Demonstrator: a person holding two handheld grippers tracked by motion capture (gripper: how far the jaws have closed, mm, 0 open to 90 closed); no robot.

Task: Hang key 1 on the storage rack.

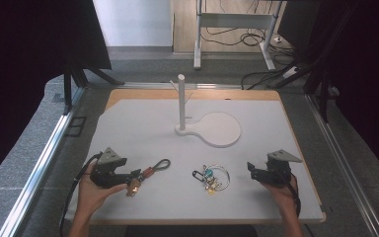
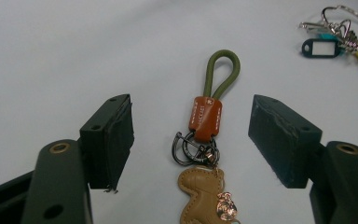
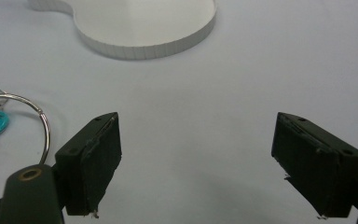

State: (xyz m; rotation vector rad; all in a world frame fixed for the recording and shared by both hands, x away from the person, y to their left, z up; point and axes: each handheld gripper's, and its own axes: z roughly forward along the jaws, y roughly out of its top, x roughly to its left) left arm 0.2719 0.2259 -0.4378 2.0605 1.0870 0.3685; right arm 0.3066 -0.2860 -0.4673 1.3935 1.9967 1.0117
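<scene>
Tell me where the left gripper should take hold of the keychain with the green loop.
Grip the brown leather sleeve, likely best: it lies flat, narrow and firm, straight between the open left gripper, so close from both sides. That leaves the green loop free.

White table mat [image 1: 128, 123], flat. On it: white stand [image 1: 208, 127] with upright post at far middle, keychain [image 1: 147, 174] at near left, key ring bunch [image 1: 210, 177] at near middle.
</scene>
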